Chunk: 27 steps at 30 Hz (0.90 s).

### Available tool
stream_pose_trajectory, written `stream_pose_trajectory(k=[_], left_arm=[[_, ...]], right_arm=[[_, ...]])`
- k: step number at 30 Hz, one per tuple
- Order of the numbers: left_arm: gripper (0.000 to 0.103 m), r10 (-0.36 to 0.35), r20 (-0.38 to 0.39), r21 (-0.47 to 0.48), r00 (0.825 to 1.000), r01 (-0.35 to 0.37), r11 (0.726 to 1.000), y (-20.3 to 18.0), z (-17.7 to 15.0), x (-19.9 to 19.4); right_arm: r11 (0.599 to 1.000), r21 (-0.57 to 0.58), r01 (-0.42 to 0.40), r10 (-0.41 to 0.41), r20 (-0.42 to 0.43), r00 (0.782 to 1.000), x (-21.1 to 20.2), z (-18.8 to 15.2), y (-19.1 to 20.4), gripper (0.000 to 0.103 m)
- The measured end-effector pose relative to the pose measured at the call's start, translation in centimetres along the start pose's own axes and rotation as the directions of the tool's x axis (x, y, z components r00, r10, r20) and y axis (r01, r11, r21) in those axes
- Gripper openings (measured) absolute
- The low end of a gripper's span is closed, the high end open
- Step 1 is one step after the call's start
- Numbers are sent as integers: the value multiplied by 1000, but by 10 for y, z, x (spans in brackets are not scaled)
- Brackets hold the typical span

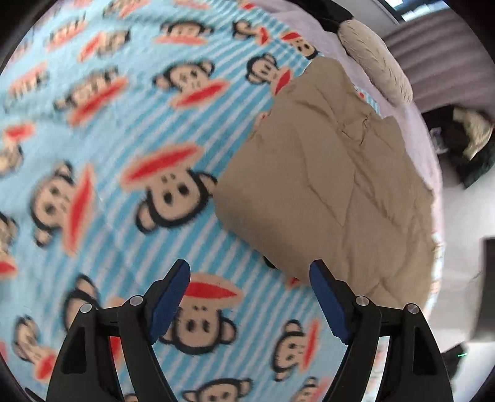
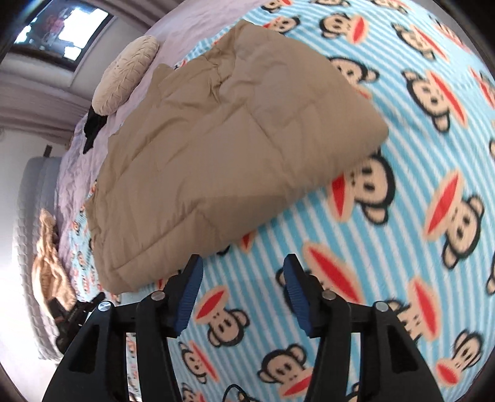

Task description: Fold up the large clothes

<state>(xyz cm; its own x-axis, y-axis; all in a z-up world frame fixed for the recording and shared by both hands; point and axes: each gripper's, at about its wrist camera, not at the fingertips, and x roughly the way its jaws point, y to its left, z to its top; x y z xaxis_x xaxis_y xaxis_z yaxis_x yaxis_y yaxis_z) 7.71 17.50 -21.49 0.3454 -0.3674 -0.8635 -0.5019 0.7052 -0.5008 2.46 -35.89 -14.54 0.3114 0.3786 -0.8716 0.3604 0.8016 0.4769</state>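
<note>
A tan quilted garment [image 1: 334, 173] lies folded into a thick rectangle on a blue striped blanket with monkey faces [image 1: 123, 139]. In the left wrist view it fills the right half, and my left gripper [image 1: 250, 275] hangs open above the blanket just left of its near corner, nothing between the blue pads. The right wrist view shows the same tan garment [image 2: 222, 148] at centre left. There my right gripper [image 2: 243, 269] is open over the monkey blanket [image 2: 386, 216], its left fingertip [image 2: 193, 272] close to the garment's near edge, holding nothing.
A cream round cushion [image 2: 126, 77] and a black item [image 2: 92, 126] lie on lilac bedding [image 2: 80, 160] beyond the garment. A padded headboard [image 2: 31, 235] and a tan knitted cloth [image 2: 49, 266] sit at the bed's far edge. A window [image 2: 62, 27] shows behind.
</note>
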Motion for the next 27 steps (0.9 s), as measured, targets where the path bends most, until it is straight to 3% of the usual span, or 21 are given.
stream_pose_trajectory(k=[3, 7, 12, 16, 20, 22, 24, 25, 26, 27], left_arm=[[81, -74, -30, -49, 997, 72, 996, 5, -2, 13], [81, -118, -60, -26, 991, 117, 993, -8, -4, 35], [81, -150, -42, -12, 988, 150, 989, -28, 12, 58], [81, -165, 0, -49, 986, 165, 985, -39, 32, 66], [79, -135, 30, -85, 990, 137, 987, -43, 43, 73], [42, -131, 47, -62, 990, 134, 989, -47, 45, 73], [25, -129, 57, -13, 990, 130, 991, -56, 44, 66], [20, -114, 68, 29, 991, 112, 993, -62, 43, 61], [19, -100, 77, 67, 992, 95, 993, -68, 42, 56], [17, -87, 88, 109, 992, 78, 991, -75, 40, 49]], right_arm=[[993, 103, -59, 60, -6, 998, 7, -1, -16, 69], [952, 251, -176, 175, 24, 984, 17, 3, -42, 81], [880, 379, -285, 277, 78, 958, 40, 18, -66, 81], [857, 399, -325, 312, 99, 945, 60, 34, -71, 81], [821, 427, -378, 351, 143, 925, 79, 52, -68, 81], [803, 450, -391, 360, 157, 920, 84, 55, -67, 82], [777, 491, -394, 365, 159, 917, 88, 59, -67, 81], [767, 508, -392, 365, 157, 918, 88, 59, -67, 66], [762, 517, -390, 370, 147, 917, 89, 61, -68, 46], [759, 518, -394, 377, 143, 915, 89, 61, -67, 40]])
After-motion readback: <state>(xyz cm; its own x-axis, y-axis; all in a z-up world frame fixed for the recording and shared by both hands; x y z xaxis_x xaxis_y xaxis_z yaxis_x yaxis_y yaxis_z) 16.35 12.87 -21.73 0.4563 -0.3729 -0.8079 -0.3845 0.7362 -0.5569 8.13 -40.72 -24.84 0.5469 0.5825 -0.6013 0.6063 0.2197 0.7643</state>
